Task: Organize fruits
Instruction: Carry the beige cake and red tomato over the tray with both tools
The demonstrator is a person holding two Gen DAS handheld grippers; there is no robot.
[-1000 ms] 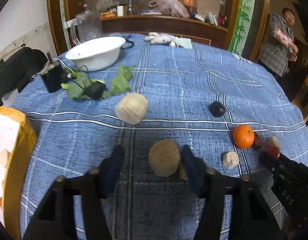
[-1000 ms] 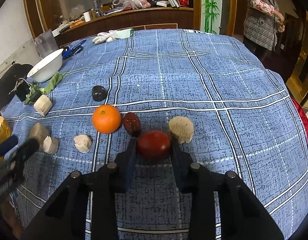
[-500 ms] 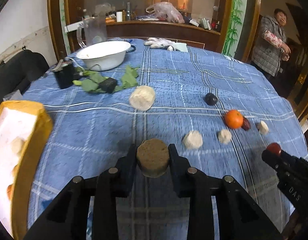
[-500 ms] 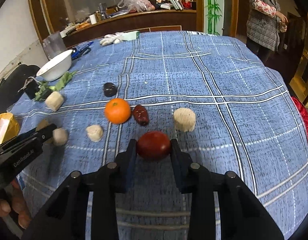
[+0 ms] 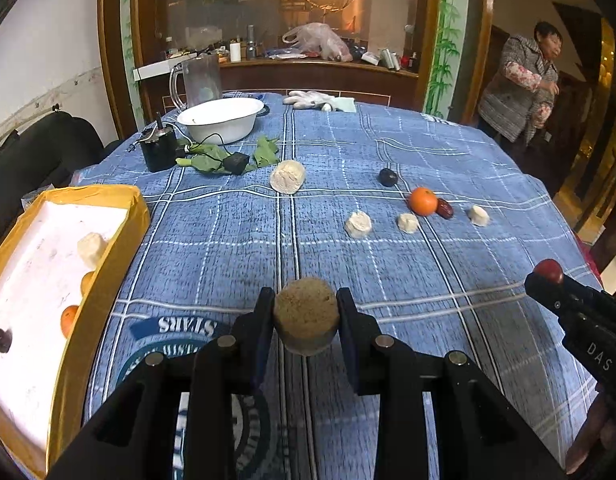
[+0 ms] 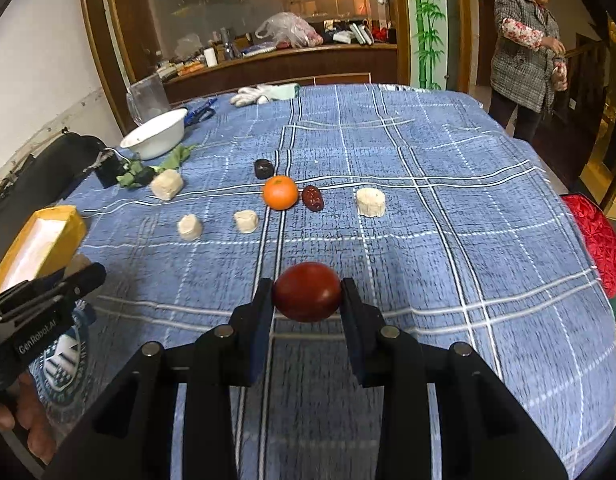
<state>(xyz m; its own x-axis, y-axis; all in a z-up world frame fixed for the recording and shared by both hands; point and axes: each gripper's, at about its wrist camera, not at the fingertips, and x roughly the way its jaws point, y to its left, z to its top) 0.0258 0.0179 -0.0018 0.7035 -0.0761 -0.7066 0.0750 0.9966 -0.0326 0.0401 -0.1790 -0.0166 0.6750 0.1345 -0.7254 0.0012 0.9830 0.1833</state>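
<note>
My left gripper is shut on a brown round fruit, held above the blue checked tablecloth. My right gripper is shut on a dark red fruit, also lifted off the cloth. A yellow box with a white inside stands at the left and holds several fruits. On the cloth lie an orange, a red date, a dark fruit and several pale cut chunks. The right gripper shows at the right edge of the left wrist view.
At the back left stand a white bowl, a clear jug, a black device with a cable, and green leaves. White gloves lie at the far edge. A person stands at the back right.
The left gripper closed on the brown fruit and lifted it toward me. The right gripper pulled back and up with the red fruit. The yellow box came further into the left view.
</note>
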